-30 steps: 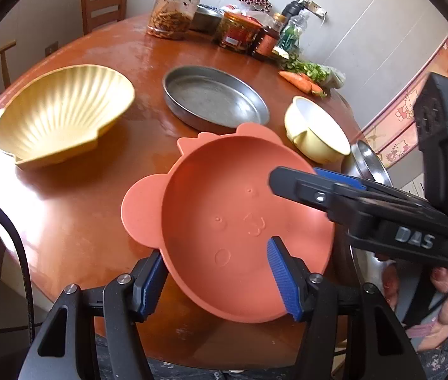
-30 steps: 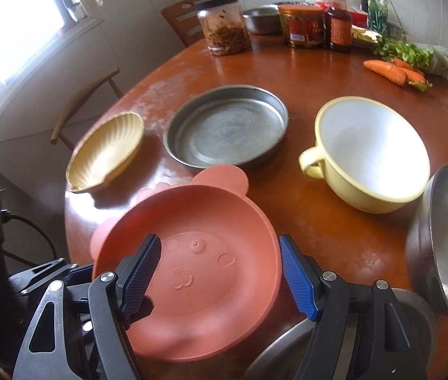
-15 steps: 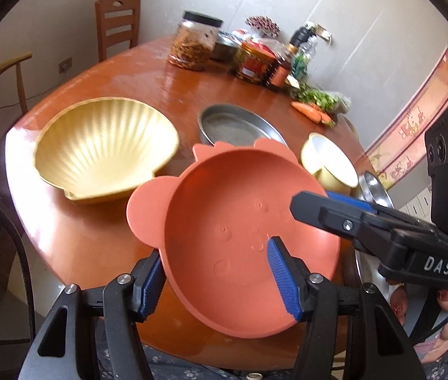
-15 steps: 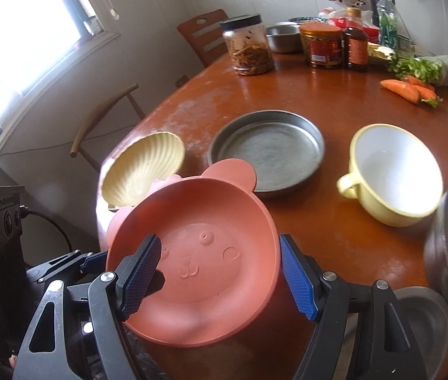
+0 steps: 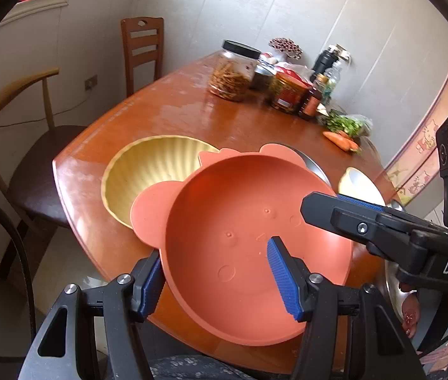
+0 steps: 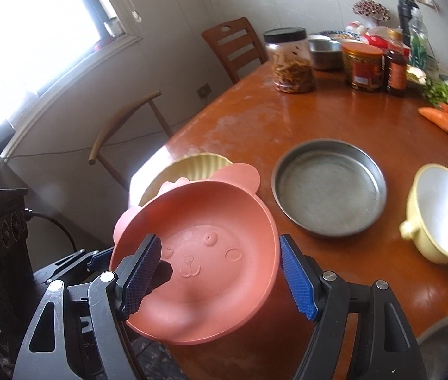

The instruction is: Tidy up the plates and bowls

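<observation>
A salmon-pink bowl (image 5: 255,237) with rounded bear ears on its rim and a bear face moulded into its floor is held tilted above the near edge of the table (image 5: 176,107), the left gripper (image 5: 220,280) pinching its rim at seven o'clock and the right gripper (image 6: 220,277) clamped across its wall at five o'clock. Beyond it, at eleven o'clock, a yellow shell-shaped dish (image 5: 148,167) is seen. At one o'clock a round metal pan (image 6: 328,186) sits, with a yellow handled bowl (image 6: 439,215) at three o'clock.

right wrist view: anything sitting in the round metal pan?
No, the round metal pan shows only its bare grey bottom, and it stands on the table with nothing inside.
</observation>
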`<action>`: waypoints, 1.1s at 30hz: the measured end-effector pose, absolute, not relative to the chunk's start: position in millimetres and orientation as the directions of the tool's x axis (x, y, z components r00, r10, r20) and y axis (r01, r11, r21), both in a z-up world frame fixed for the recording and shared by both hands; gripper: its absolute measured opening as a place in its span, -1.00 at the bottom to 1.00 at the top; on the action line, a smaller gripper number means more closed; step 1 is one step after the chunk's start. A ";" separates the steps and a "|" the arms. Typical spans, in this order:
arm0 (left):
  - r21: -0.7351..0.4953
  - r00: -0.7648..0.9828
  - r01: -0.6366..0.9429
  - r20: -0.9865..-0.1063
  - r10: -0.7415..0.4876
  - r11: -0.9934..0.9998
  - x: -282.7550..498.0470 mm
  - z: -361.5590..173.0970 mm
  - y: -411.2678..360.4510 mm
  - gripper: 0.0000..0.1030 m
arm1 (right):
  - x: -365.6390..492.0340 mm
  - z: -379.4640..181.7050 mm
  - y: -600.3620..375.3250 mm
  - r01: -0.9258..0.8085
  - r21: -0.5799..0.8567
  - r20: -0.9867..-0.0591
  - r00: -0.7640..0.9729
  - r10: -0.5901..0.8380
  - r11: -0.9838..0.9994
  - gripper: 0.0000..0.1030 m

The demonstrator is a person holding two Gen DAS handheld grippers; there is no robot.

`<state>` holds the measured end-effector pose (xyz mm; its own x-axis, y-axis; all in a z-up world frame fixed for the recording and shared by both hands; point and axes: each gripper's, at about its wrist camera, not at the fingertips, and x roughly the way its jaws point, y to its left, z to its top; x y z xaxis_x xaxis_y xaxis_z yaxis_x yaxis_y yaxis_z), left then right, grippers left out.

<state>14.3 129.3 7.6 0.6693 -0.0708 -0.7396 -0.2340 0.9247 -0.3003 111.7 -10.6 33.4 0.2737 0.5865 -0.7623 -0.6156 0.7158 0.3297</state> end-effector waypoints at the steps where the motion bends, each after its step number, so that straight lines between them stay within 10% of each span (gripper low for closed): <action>1: -0.297 0.673 -0.238 -0.737 -0.064 0.925 15.0 8.6 133.9 0.18 | 112.5 33.9 -5.4 -0.617 0.332 -0.759 0.273 0.590 0.713 0.50; 33: -0.190 0.658 -0.278 -0.752 0.043 0.942 78.7 -15.2 197.8 0.18 | 165.7 -11.0 69.2 -0.589 0.324 -0.753 0.313 0.578 0.741 0.50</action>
<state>78.7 197.8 -15.2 0.6581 0.0433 -0.7517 -0.2785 0.9415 -0.1896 165.7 69.2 -11.0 0.3131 0.5782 -0.7535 -0.5885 0.7408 0.3239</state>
